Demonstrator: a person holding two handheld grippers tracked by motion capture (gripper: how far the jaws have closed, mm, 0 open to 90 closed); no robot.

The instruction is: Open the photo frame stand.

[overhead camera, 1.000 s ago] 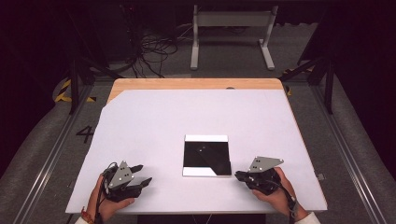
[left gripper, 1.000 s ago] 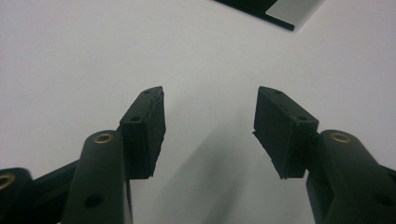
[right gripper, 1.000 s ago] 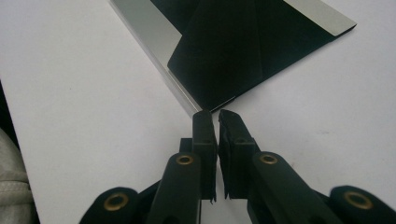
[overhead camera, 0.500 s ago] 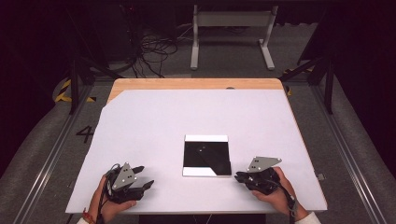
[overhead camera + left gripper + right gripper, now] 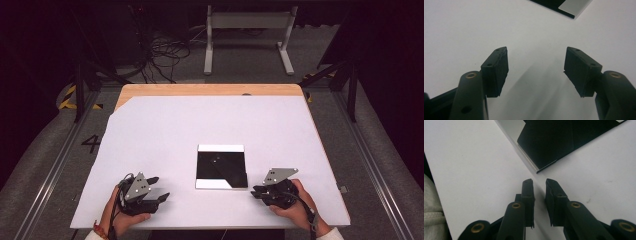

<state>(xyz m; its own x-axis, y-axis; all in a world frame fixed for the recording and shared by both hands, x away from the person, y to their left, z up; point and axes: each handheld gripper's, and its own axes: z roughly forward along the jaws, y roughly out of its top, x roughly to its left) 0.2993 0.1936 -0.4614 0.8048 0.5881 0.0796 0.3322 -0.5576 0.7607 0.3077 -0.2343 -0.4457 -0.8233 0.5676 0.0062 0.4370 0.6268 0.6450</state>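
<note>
The flat black square panel with a pale silvery strip along its near edge [image 5: 221, 166] is lying just below the middle of the white-covered bench [image 5: 210, 125], toward six o'clock from the centre. We are holding the left gripper [image 5: 159, 189] low over the white surface at about eight o'clock from the panel, well apart from it, with its jaws standing wide apart and nothing between them. In the left gripper view [image 5: 535, 67] we are seeing one corner of the panel [image 5: 571, 6] at one o'clock, far beyond the open jaws. We are holding the right gripper [image 5: 255, 191] near the panel's near right corner, at about four o'clock from the panel, pointing toward it. In the right gripper view [image 5: 539, 182] its jaws are standing almost together with a narrow gap, gripping nothing, and the panel's corner [image 5: 544, 147] is lying just ahead of the tips at twelve o'clock, not touching them.
</note>
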